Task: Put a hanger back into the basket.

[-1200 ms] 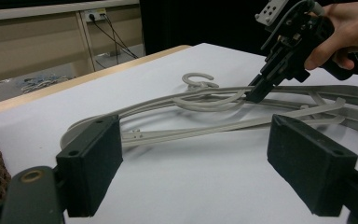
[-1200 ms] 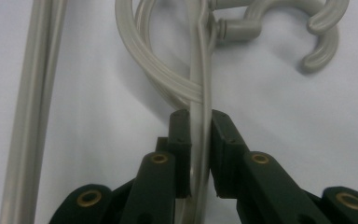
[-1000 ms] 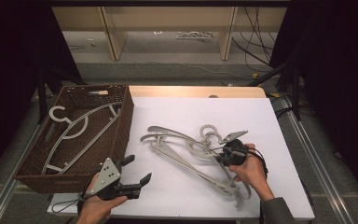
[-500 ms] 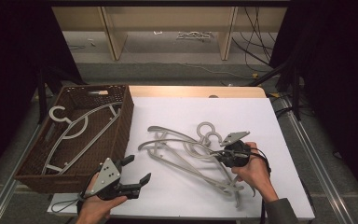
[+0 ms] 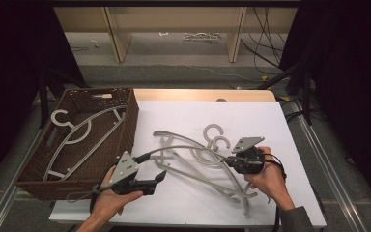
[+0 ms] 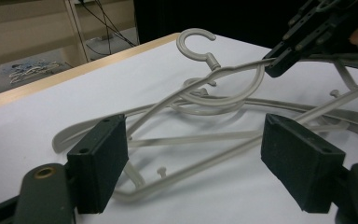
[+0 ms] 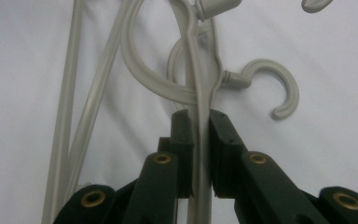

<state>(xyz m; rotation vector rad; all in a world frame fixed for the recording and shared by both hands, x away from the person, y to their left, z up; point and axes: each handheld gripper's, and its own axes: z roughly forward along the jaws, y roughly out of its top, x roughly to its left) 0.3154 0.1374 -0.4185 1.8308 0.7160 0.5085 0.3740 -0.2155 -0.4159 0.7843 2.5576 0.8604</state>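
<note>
Hangers point(image 5: 198, 159) lay tangled on the white table point(image 5: 270, 121), between the two grippers. At the left stood a brown wicker basket point(image 5: 125, 116) with one more grey hanger point(image 5: 77, 137) inside, well apart from the left gripper's fingers. The left gripper point(image 5: 150, 170) hovered just off the near end of the pile, its jaws wide apart and just closing slightly, with nothing pressed between them. The left gripper view showed what the high view did not: both pads point(image 6: 100, 165) clear of the plastic, the hanger arms lying beyond them. The right gripper point(image 7: 198, 140) was clamped on the thin bar of one hanger point(image 7: 196, 93), the bar running straight up from between its fingers; a hook point(image 7: 275, 88) curled just to the right of them. From above, that grip point(image 5: 228, 160) was hard to make out. Which hook belonged to the gripped bar could not be settled, as the arms crossed one another. The other hangers lay over the gripped one's far arm.
</note>
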